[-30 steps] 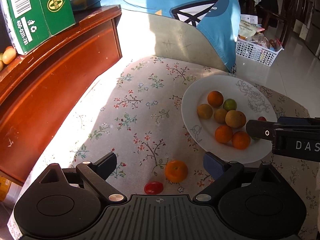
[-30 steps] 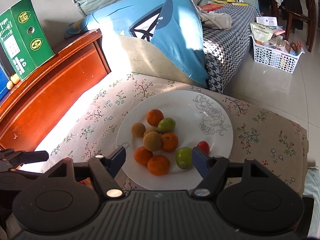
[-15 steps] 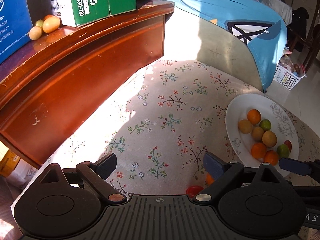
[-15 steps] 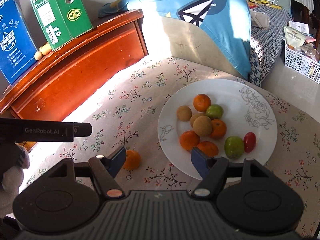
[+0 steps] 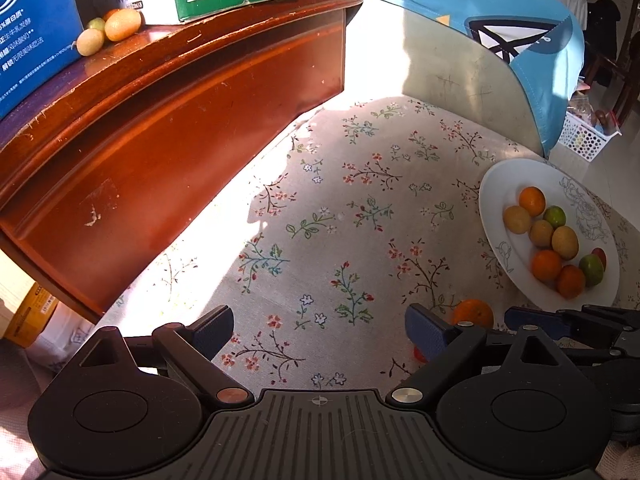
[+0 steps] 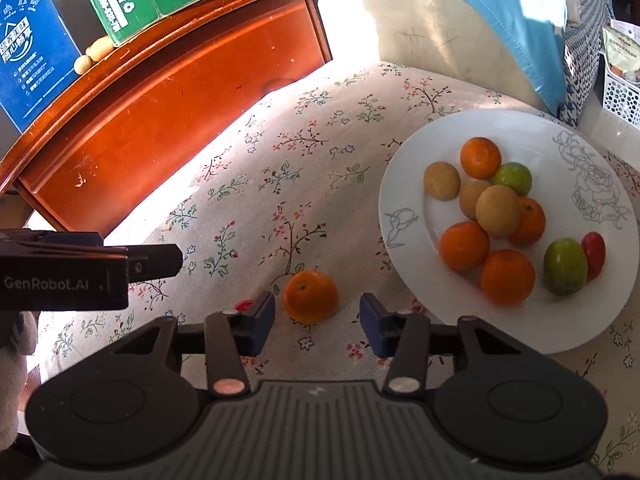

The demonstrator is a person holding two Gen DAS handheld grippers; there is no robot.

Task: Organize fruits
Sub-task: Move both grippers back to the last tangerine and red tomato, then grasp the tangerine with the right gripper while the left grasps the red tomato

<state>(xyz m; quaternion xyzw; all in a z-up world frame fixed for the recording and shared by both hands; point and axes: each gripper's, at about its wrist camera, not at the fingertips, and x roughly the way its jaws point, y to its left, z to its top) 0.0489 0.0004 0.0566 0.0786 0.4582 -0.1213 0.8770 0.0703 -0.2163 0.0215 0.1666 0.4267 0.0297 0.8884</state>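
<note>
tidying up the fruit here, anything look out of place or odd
Two pieces sit off the white plate: a loose orange and a small red fruit, half hidden behind the open right gripper, both lying on the floral cloth. The wooden cabinet front is scuffed.

Five oranges [image 6: 310, 296], three brown fruits [image 6: 497, 211], two green fruits [image 6: 565, 266], two red tomatoes [image 6: 593, 255], one white plate [image 6: 404, 204], two boxes [image 6: 30, 48]
</note>
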